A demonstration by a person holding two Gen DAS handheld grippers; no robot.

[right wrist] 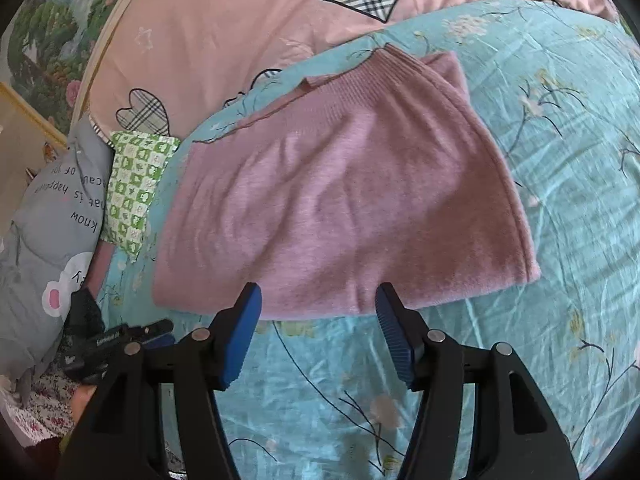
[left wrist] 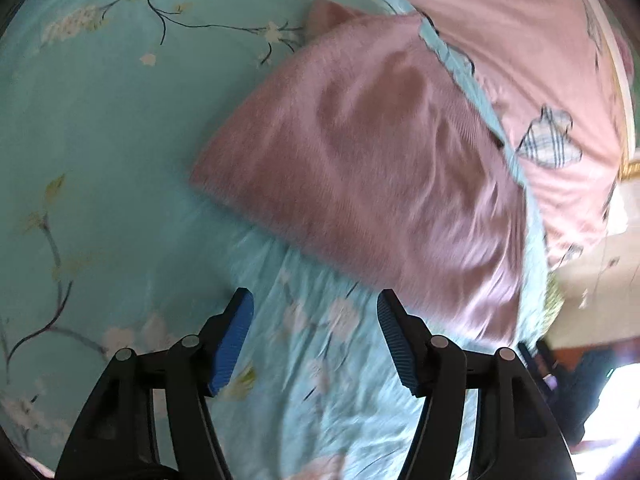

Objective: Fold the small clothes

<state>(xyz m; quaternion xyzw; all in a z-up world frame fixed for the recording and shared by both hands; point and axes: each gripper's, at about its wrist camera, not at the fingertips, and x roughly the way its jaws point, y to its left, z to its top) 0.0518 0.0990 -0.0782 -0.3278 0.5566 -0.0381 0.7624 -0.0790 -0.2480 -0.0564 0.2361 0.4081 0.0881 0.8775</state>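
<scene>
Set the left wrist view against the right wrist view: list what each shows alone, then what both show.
Only the left wrist view: the left tool, open, over bare sheet, and a bright window area at the lower right.

Only the right wrist view: the right tool, open, its tips at the garment's near edge; a green checked cloth; a grey pillow with lettering; a second black tool at lower left.

Both: the pink knitted garment flat on the turquoise floral sheet, and the pink quilt with plaid hearts.
</scene>
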